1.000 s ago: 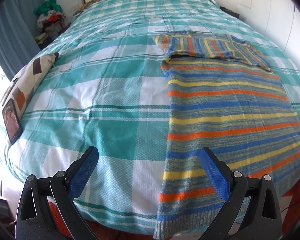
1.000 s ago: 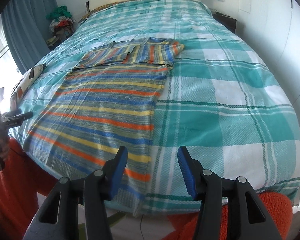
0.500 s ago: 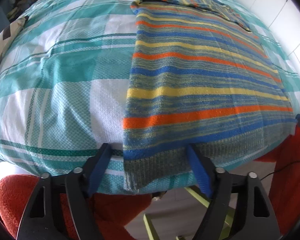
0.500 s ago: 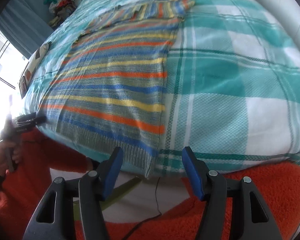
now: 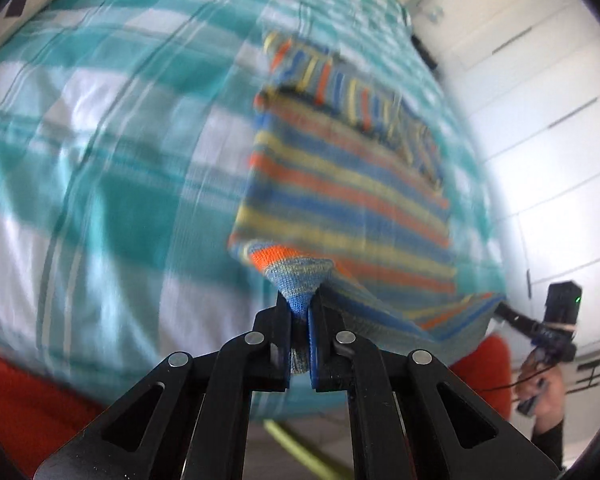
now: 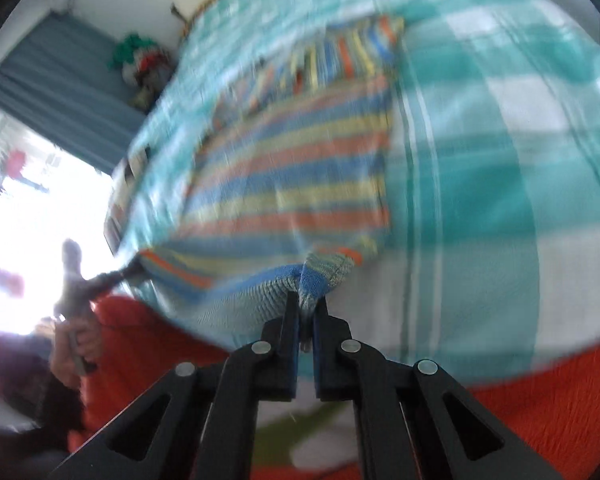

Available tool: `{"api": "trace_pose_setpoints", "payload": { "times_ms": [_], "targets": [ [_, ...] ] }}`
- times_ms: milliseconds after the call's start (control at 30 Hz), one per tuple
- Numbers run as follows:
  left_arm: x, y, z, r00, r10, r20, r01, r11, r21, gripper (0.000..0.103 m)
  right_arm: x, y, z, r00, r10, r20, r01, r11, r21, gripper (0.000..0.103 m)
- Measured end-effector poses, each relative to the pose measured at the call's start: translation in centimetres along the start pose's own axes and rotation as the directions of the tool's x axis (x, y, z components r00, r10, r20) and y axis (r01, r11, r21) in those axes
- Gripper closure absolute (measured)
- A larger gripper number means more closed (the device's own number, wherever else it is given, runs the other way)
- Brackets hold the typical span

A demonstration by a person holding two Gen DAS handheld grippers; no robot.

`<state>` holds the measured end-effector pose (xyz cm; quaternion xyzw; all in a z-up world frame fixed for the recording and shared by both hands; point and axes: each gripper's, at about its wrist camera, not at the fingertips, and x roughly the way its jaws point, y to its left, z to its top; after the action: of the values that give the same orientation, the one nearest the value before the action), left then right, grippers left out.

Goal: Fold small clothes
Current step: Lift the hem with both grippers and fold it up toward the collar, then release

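Sweater (image 5: 340, 200) on bed (image 5: 100, 160), near edge

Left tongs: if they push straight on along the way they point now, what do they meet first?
The striped sweater itself: the left tongs are already shut on its hem corner, and its body lies directly ahead on the checked bedspread. Blur makes depth uncertain.

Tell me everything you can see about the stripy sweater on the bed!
The sweater is knitted, with blue, yellow, orange and grey-green stripes across it and a ribbed hem. It lies flat on the checked bedspread, with a sleeve folded across its far end. Its near hem is pinched at both corners: the left gripper is shut on one corner, the right gripper on the other. Those corners are bunched and lifted a little, and the hem hangs between them. Both views are blurry.
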<state>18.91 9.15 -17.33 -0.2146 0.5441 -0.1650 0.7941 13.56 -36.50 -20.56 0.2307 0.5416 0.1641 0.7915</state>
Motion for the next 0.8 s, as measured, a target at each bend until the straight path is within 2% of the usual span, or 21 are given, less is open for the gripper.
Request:
{"api": "trace_pose_setpoints", "payload": {
  "times_ms": [167, 300, 500, 633, 700, 733, 767, 800],
  "targets": [
    [2.7, -0.2, 9.3, 0.996, -0.05, 0.08, 0.055, 0.997, -0.06, 0.099, 0.8, -0.7, 8.9, 0.988, 0.01, 0.155, -0.02, 0.998, 0.062, 0.098],
    [5.9, -0.6, 16.4, 0.995, -0.039, 0.087, 0.046, 0.996, -0.078, 0.099, 3.1, -1.3, 17.2, 0.979, 0.03, 0.203, -0.05, 0.994, 0.092, 0.098],
    [11.7, -0.7, 24.2, 1.0, -0.005, 0.006, 0.005, 0.996, -0.091, 0.099, 8.9, -4.5, 26.0, 0.992, 0.004, 0.129, -0.026, 0.985, 0.171, 0.098],
    [15.5, -0.1, 27.7, 0.995, 0.044, -0.088, -0.051, 0.995, -0.082, 0.098, 12.3, -7.5, 29.4, 0.999, 0.014, 0.05, -0.025, 0.974, 0.227, 0.098],
    [16.9, 0.8, 29.9, 0.995, 0.046, -0.093, -0.057, 0.991, -0.118, 0.094, 14.2, -8.7, 30.8, 0.999, 0.054, 0.009, -0.054, 0.964, 0.26, 0.097],
    [17.2, 1.3, 30.8, 0.997, 0.044, -0.068, -0.054, 0.986, -0.156, 0.087, 15.0, -9.8, 31.8, 0.996, 0.086, 0.027, -0.09, 0.952, 0.292, 0.096],
    [17.0, 2.4, 32.1, 1.0, 0.03, 0.003, -0.028, 0.973, -0.228, 0.063, 14.7, -11.2, 32.7, 0.987, 0.104, 0.12, -0.138, 0.935, 0.327, 0.096],
    [16.8, 3.1, 32.8, 0.999, 0.016, 0.052, -0.001, 0.963, -0.269, 0.045, 14.2, -12.2, 33.1, 0.976, 0.096, 0.195, -0.162, 0.92, 0.357, 0.092]
  ]
}}
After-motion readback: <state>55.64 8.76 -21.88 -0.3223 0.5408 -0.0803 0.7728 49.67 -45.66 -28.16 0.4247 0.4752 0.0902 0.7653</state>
